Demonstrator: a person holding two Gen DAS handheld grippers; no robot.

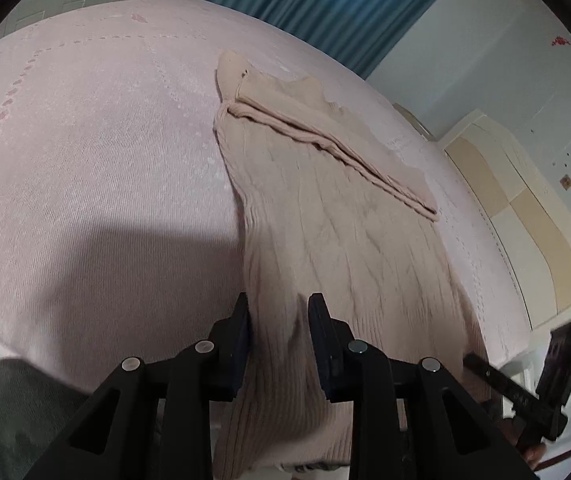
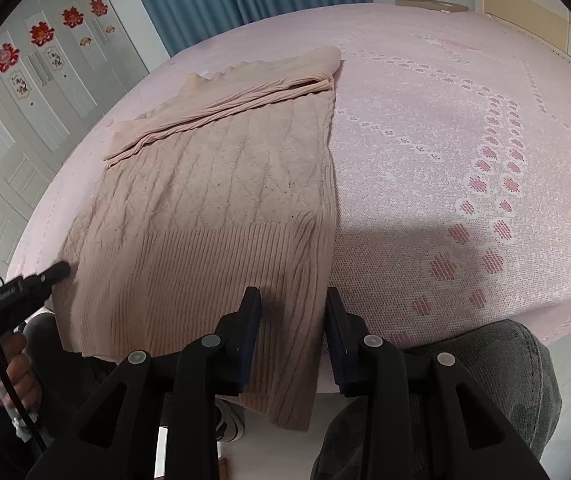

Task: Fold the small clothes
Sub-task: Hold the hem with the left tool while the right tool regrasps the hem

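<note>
The sweater's (image 1: 325,216) hem is being cut off by the bottom edge in left wrist view and partly hidden behind the left gripper (image 1: 279,308); whether its pads are pressing the knit can't be told. In right wrist view the hem corner is being covered by the right gripper (image 2: 293,300), w/ the fabric's lower edge dropping past the bed (image 2: 465,128) edge. The person's hand (image 2: 9,376) at the left border is being cropped and blurred, and the wardrobe stickers (image 2: 41,34) are too small to read.

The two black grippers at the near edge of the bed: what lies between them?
The ribbed hem of the beige sweater spans the stretch between the left gripper and the right gripper, draped over the bed edge; the right wrist view shows it.
</note>
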